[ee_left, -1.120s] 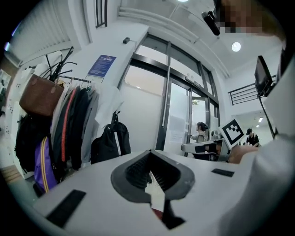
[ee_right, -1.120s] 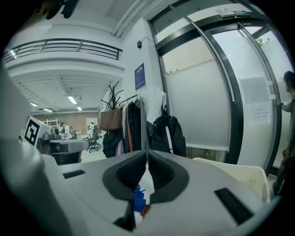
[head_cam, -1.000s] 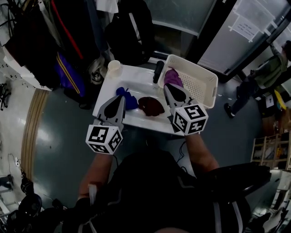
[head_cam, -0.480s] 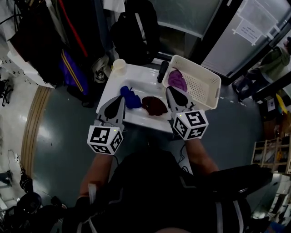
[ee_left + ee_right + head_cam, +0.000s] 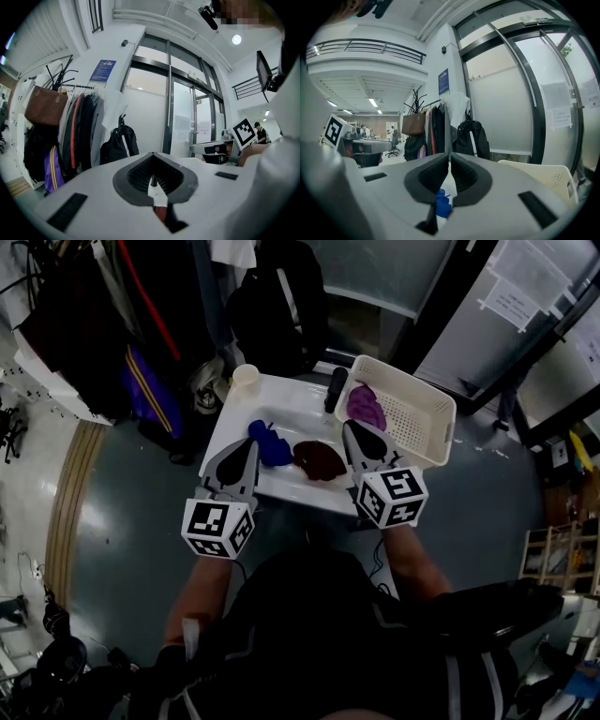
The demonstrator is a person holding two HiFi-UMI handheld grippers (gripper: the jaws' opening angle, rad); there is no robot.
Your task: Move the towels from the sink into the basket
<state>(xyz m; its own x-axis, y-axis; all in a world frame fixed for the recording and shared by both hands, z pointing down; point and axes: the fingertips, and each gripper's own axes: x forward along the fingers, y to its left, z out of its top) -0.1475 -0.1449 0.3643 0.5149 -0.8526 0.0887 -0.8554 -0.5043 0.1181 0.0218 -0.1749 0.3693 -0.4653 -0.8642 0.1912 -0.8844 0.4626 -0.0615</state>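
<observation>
Compared with a second earlier, almost nothing had changed. Both tools held the same spots over the near edge of the sink (image 5: pixel 286 413), and all three towels lay where they had been. The one difference was that the person at far right had left the head view.

Counts, near to far: 2 tools, 1 sink, 3 towels, 1 basket, 1 cup.

- Left tool (image 5: pixel 249 443): jaws were together with nothing gripped. The tip was just beside the blue towel (image 5: pixel 270 445); I couldn't tell whether it touched.
- Right tool (image 5: pixel 350 426): jaws were together and it held nothing. The tip was near the basket's near left corner.
- 2 towels were in the sink: the blue one at left and the red towel (image 5: pixel 319 458) to its right. They lay close together; contact was unclear.
- 1 towel was in the basket (image 5: pixel 424 423): the purple towel (image 5: pixel 366 406), bunched in the left end, just past the right tool's tip.
- The cup (image 5: pixel 246 377) stood upright at the sink's far left corner.
</observation>
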